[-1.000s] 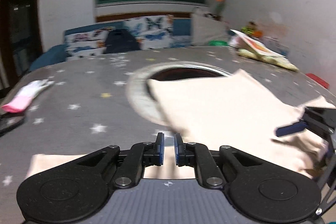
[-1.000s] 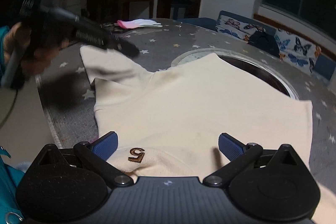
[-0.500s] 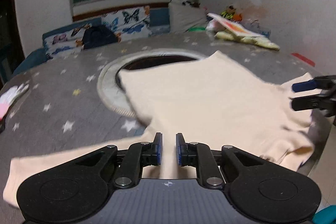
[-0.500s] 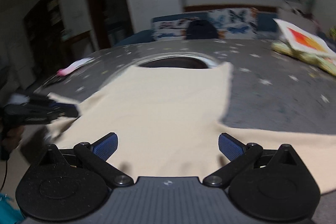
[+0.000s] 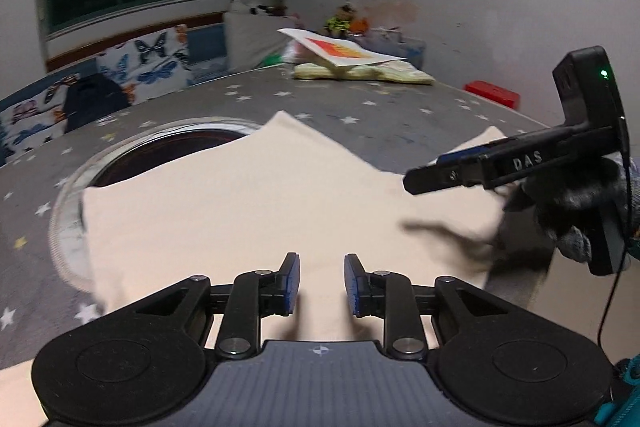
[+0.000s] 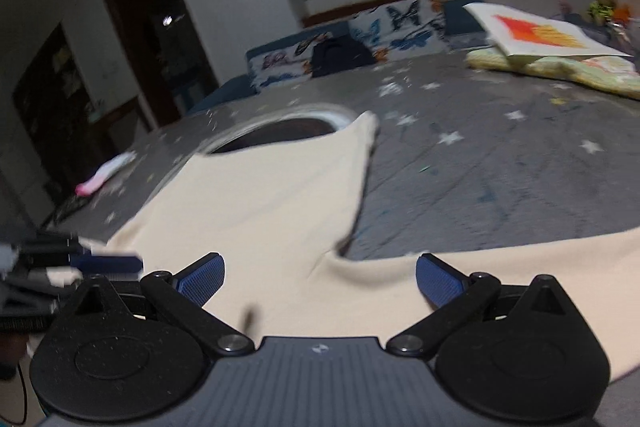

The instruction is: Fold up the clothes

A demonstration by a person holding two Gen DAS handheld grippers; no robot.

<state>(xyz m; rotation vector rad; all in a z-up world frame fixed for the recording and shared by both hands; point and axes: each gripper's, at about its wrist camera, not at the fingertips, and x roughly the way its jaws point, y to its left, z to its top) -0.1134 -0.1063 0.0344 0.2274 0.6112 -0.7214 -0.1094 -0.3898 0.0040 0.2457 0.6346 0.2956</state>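
A cream shirt point(image 5: 256, 203) lies spread on the grey star-patterned table point(image 5: 400, 115), its far edge over a round hole point(image 5: 168, 151). My left gripper point(image 5: 322, 287) hovers over the shirt's near part, jaws a little apart and empty. My right gripper point(image 6: 318, 277) is wide open over the shirt point(image 6: 272, 195), near where a sleeve point(image 6: 520, 259) runs off to the right. The right gripper also shows in the left wrist view point(image 5: 452, 167), above the shirt's right sleeve. The left gripper shows blurred at the left of the right wrist view point(image 6: 108, 263).
A yellow-green folded cloth with a book on top point(image 5: 352, 63) lies at the far side. A red box point(image 5: 494, 93) sits at the right edge. A pink and white item point(image 6: 104, 175) lies far left. A butterfly-print sofa point(image 5: 132, 75) stands behind the table.
My left gripper's jaws have opened a little and it has swung right across the shirt. My right gripper has moved right toward the sleeve, still wide open.
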